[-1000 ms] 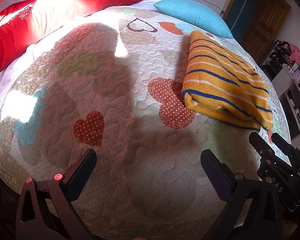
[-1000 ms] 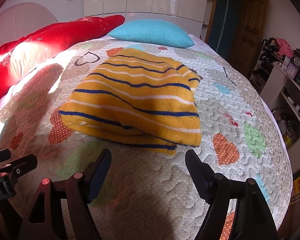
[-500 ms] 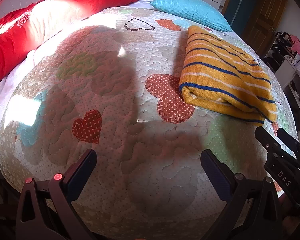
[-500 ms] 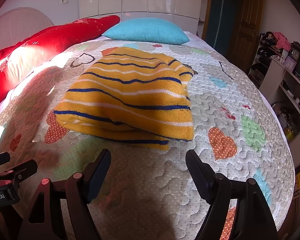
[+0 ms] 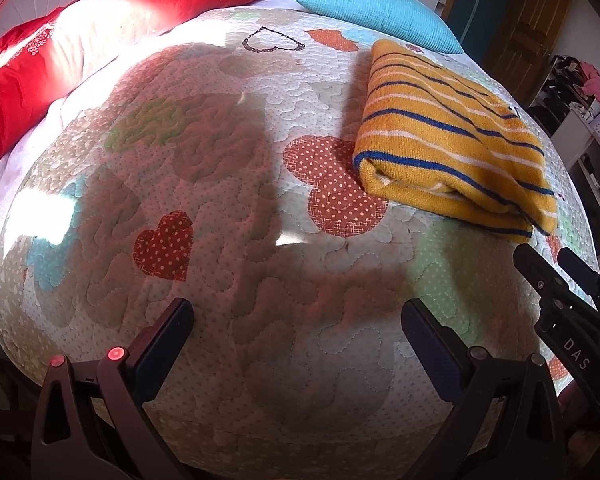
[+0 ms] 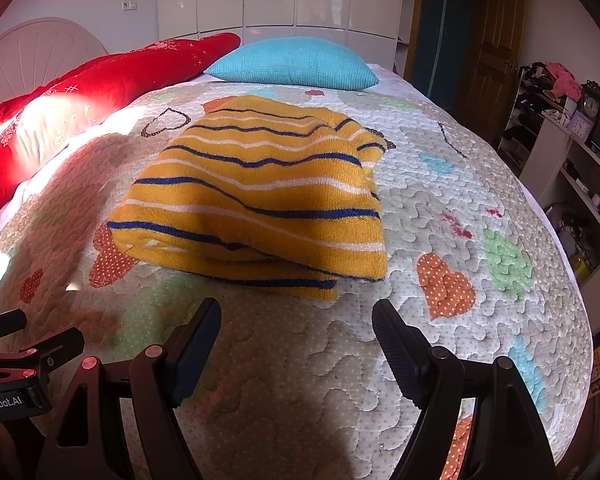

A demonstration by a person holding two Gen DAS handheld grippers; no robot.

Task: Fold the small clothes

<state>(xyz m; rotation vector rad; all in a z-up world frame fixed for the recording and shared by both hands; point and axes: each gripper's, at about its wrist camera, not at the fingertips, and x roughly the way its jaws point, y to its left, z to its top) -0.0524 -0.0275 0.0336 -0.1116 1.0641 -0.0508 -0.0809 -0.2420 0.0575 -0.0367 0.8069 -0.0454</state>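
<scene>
A yellow knit garment with blue and white stripes [image 6: 256,196] lies folded into a thick rectangle on the quilted bedspread [image 6: 440,200]. It also shows at the right in the left wrist view [image 5: 452,140]. My right gripper [image 6: 296,320] is open and empty, held just short of the garment's near edge. My left gripper [image 5: 296,320] is open and empty over bare quilt, to the left of the garment. The right gripper's fingers [image 5: 540,268] show at the right edge of the left wrist view.
A long red pillow [image 5: 100,28] lies along the left side of the bed and a turquoise pillow [image 6: 292,64] sits at its head. Shelves with clutter [image 6: 572,128] and a wooden door [image 6: 488,60] stand to the right of the bed.
Both grippers have drawn back and lifted slightly from the garment, which sits a little farther off in both views. The garment has not moved.
</scene>
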